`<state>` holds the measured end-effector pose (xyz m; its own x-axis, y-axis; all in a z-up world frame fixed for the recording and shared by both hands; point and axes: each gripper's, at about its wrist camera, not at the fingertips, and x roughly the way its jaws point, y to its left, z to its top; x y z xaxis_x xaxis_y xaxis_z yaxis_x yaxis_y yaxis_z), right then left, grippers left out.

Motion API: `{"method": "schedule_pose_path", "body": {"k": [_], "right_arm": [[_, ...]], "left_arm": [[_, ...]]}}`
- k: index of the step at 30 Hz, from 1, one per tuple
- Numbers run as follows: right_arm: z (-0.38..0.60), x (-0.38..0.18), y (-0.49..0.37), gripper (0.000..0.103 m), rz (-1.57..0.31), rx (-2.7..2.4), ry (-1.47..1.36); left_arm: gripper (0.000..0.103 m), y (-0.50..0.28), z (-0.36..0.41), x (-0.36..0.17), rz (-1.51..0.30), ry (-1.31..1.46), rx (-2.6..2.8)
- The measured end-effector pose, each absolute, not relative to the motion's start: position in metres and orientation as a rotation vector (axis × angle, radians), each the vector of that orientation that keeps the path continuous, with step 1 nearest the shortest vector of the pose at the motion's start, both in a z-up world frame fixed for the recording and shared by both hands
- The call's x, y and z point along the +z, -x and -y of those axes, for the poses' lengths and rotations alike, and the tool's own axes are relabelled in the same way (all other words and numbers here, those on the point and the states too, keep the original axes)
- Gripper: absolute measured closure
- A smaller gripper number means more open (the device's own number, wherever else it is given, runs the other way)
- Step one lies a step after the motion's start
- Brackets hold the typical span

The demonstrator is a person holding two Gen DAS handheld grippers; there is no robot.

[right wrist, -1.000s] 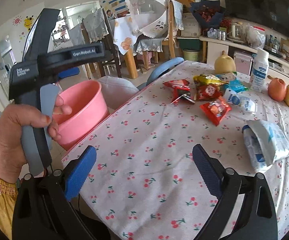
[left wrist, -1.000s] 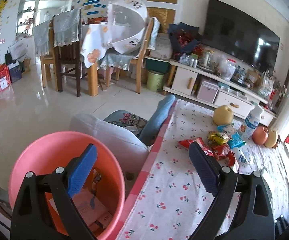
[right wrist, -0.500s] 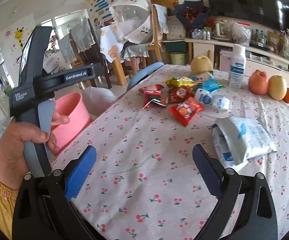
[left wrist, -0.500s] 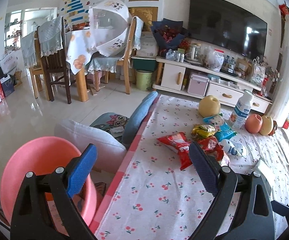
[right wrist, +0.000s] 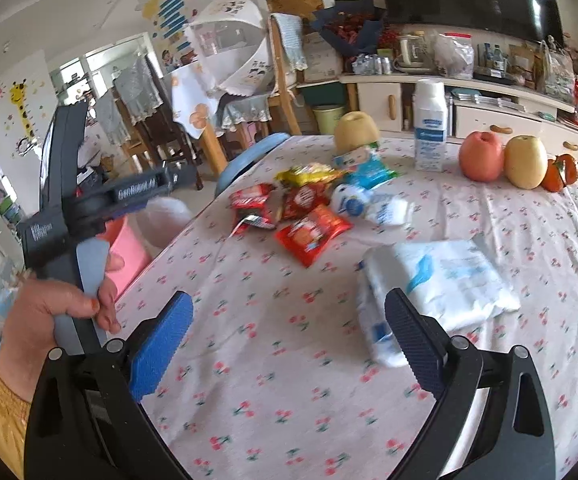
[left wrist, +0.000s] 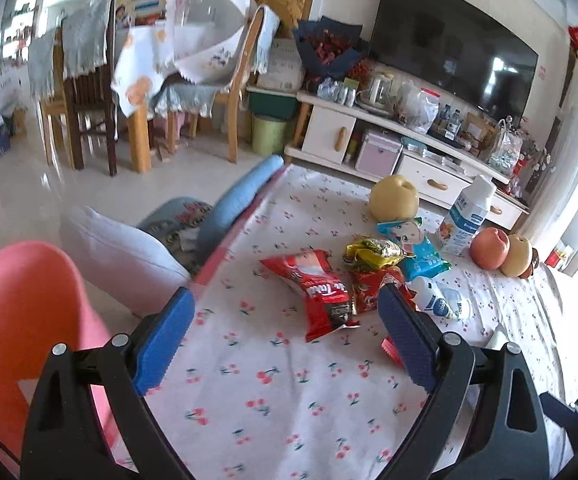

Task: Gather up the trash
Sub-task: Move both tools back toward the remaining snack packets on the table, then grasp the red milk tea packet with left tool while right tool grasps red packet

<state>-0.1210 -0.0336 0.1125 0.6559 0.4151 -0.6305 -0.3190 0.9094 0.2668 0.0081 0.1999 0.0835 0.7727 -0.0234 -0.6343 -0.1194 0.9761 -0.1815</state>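
Reach step: left gripper (left wrist: 285, 344) and right gripper (right wrist: 289, 344), fingers spread and empty; next, close on the near red wrapper (left wrist: 321, 294), then carry it to the pink bin (left wrist: 17, 320).

**Readable lettering, both views**

"GenRobot.AI" in white on the dark crossbar of the hand-held left gripper (right wrist: 139, 190), blurred but legible. Small white print on its lower block, too smeared to read. White lettering on the crumpled red foil snack wrapper (left wrist: 321, 292), only partly decipherable. Blue print on the white plastic bottle (right wrist: 430, 124), illegible.
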Motion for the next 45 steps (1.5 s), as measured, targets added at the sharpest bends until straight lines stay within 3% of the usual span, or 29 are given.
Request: {"method": "schedule_pose_path", "body": {"k": [12,17,19,21,28,33,39,45], "right_arm": [[0.067,0.118,0.006,0.007,-0.838,0.379,-0.217],[0.062,0.109,-0.043,0.007,-0.872,0.372,-0.228],[0.058,0.104,-0.061,0.009,-0.879,0.363,-0.215],[0.053,0.098,-0.078,0.022,-0.889,0.356,-0.197],[0.032,0.075,-0.134,0.023,-0.958,0.302,-0.147],[0.019,0.059,-0.167,0.024,-1.027,0.297,-0.13],[0.0,0.047,-0.167,0.052,-1.067,0.35,-0.05],[-0.007,0.049,-0.144,0.06,-1.05,0.411,0.017]], "left_arm": [[0.01,-0.068,-0.176,0.038,-0.807,0.186,0.078],[0.02,-0.086,-0.182,0.026,-0.841,0.196,0.092],[0.021,-0.091,-0.185,0.024,-0.842,0.216,0.086],[0.024,-0.096,-0.187,0.023,-0.845,0.233,0.082],[0.034,-0.105,-0.187,0.017,-0.86,0.275,0.044],[0.035,-0.108,-0.183,0.015,-0.86,0.271,0.025],[0.052,-0.109,-0.18,0.015,-0.862,0.294,-0.042],[0.056,-0.104,-0.173,0.016,-0.887,0.262,-0.083]]}}
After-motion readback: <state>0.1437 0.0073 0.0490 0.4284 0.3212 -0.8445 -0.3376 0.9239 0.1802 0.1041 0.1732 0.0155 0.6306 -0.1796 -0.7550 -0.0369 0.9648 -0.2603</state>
